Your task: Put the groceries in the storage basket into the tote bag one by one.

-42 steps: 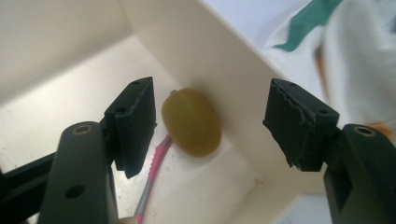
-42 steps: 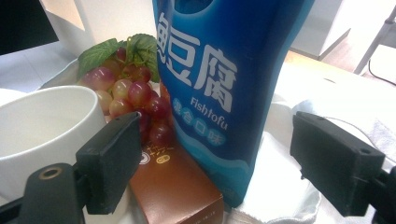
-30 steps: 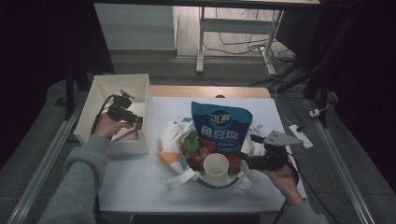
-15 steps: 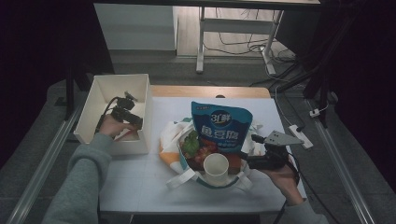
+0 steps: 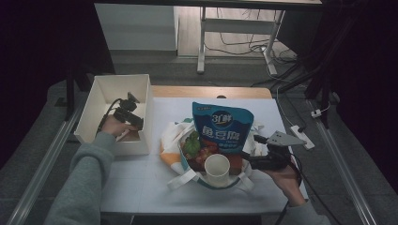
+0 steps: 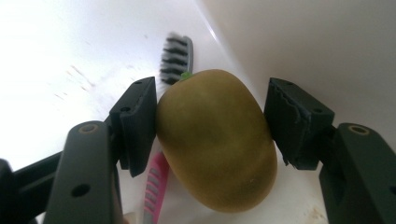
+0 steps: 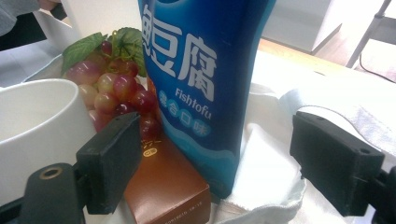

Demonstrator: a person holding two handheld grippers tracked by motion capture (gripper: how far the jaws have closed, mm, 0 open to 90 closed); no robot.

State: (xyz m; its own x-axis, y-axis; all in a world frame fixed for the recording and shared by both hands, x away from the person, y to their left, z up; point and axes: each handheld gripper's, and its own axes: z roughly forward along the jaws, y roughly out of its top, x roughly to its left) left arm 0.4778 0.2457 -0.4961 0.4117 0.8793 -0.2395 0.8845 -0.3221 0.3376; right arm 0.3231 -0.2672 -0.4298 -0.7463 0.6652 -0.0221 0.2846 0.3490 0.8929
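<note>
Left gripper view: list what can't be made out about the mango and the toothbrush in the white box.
- Mango: its underside is hidden by its own bulk; whether the right jaw of the left hand-held gripper touches it cannot be told.
- Toothbrush: the middle of its handle is hidden behind the mango, the bristles are blurred.
- White box, high view: the mango inside is hidden by the hand and gripper.

Mango (image 6: 215, 140) on toothbrush (image 6: 173, 58) in box (image 5: 101, 96), bag (image 5: 211, 180) to its right

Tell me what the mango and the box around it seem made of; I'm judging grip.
Mango: matte olive-yellow skin, smooth with faint speckles, possibly plastic imitation, can't tell. White box: thin, flat matte walls, faintly scuffed floor, probably cardboard or plastic.
</note>
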